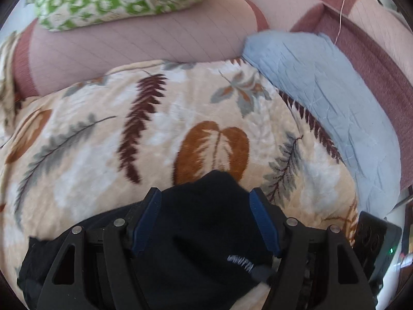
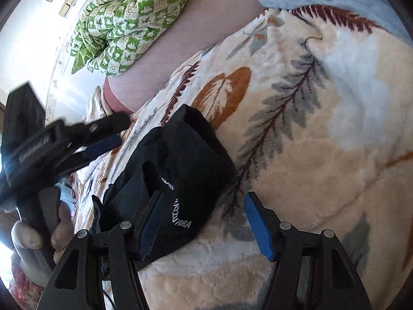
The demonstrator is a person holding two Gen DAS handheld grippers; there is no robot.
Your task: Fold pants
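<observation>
Black pants [image 1: 206, 232] lie in a folded bundle on a cream leaf-print blanket [image 1: 129, 129]. My left gripper [image 1: 204, 193] hovers over them with its jaws wide apart. The bundle shows between the blue pads [image 1: 147, 222], but they do not press on it. In the right wrist view the pants [image 2: 185, 160] carry white lettering [image 2: 180, 217]. My right gripper [image 2: 204, 196] stands open just above the blanket [image 2: 309, 155], its left finger over the pants' near edge. The left gripper [image 2: 120, 130] is seen from the side, apart from the pants, held by a person's hand [image 2: 59, 227].
A green-and-white quilt [image 2: 129, 18] is bunched at the far end of the pink mattress [image 1: 142, 44]. A light blue cloth [image 1: 322, 90] lies along the blanket's right side. A black device [image 1: 371, 237] sits at the bed's right edge.
</observation>
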